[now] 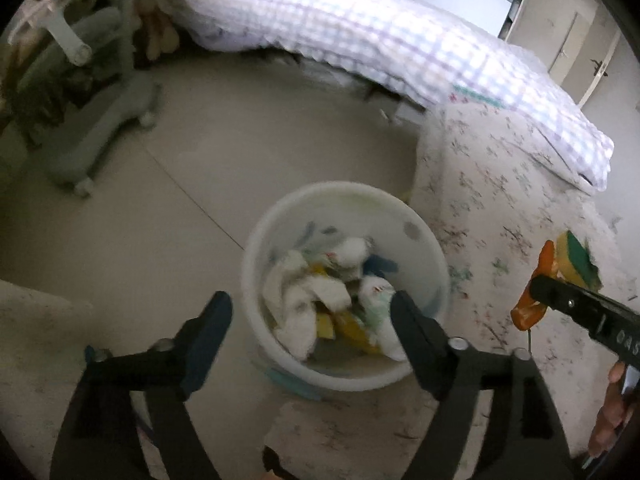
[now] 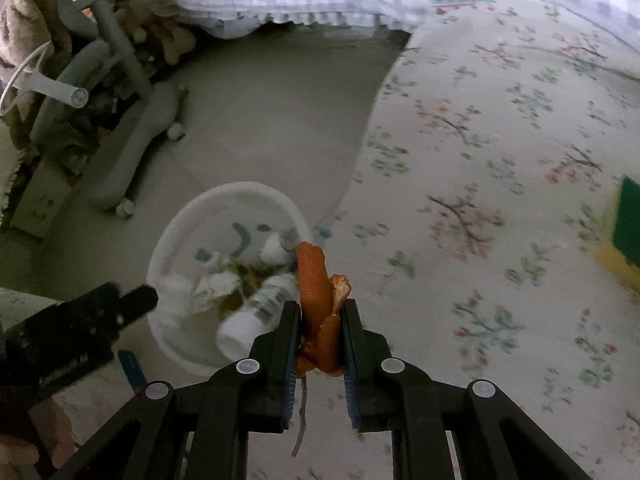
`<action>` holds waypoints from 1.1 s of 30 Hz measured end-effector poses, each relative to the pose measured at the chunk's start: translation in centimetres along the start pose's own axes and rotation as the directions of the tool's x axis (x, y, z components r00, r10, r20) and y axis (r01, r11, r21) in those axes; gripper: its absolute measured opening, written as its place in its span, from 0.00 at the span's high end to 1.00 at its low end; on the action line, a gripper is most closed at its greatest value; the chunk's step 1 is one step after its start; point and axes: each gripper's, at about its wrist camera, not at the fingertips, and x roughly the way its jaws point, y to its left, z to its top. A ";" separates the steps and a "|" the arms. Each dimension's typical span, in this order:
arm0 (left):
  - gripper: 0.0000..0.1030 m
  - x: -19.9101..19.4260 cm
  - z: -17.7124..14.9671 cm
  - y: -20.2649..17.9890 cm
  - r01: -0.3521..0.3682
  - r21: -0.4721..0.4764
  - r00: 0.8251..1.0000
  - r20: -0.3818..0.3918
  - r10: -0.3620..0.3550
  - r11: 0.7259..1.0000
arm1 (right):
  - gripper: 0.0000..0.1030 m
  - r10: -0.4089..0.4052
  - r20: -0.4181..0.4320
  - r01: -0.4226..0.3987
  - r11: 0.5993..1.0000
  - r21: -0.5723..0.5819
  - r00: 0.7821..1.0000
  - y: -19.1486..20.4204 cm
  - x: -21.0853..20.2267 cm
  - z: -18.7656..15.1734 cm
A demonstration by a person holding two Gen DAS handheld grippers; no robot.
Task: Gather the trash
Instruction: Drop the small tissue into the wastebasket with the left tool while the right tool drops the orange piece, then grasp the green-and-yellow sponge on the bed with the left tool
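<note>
A white bin (image 1: 340, 190) stands on the floor beside the bed, holding crumpled tissues (image 1: 304, 300) and yellow wrappers. My left gripper (image 1: 312, 312) hangs over it, open wide, with nothing between its fingers. In the right wrist view a white bottle (image 2: 256, 312) shows blurred inside the bin (image 2: 240, 190), and one of the left fingers (image 2: 136, 300) reaches in from the left. My right gripper (image 2: 320, 308) is shut on an orange peel (image 2: 314, 276) with a thin stem hanging below, just right of the bin over the bed edge. The left wrist view shows that gripper (image 1: 536, 292) and peel (image 1: 540, 268) at the right.
A yellow and green sponge (image 2: 628, 232) lies on the floral bed sheet (image 2: 480, 140). A checked quilt (image 1: 360, 32) covers the far side of the bed. A grey wheeled chair base (image 1: 100, 128) stands on the tiled floor at left. A hand (image 1: 612, 412) grips the right tool.
</note>
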 end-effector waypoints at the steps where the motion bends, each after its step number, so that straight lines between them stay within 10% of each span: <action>1: 0.15 -0.1 -0.1 0.2 -0.011 0.005 1.000 0.006 0.011 1.000 | 0.83 0.002 0.000 -0.002 1.000 0.002 1.000 0.2 0.3 0.2; 16: 0.15 -0.6 -0.3 1.4 -0.028 -0.004 1.000 0.007 0.029 1.000 | 0.80 0.041 -0.011 -0.041 0.999 0.007 0.999 2.1 3.3 1.4; 20: 0.15 -0.7 -0.4 1.1 -0.029 0.006 1.000 0.006 0.029 1.000 | 0.40 0.096 0.037 -0.097 0.995 0.009 0.995 2.3 2.1 1.7; 33: 0.15 -1.4 -0.5 -2.1 0.024 0.033 1.000 0.000 -0.024 0.999 | 0.35 -0.023 0.094 0.025 1.000 -0.010 0.995 -1.6 -3.1 0.6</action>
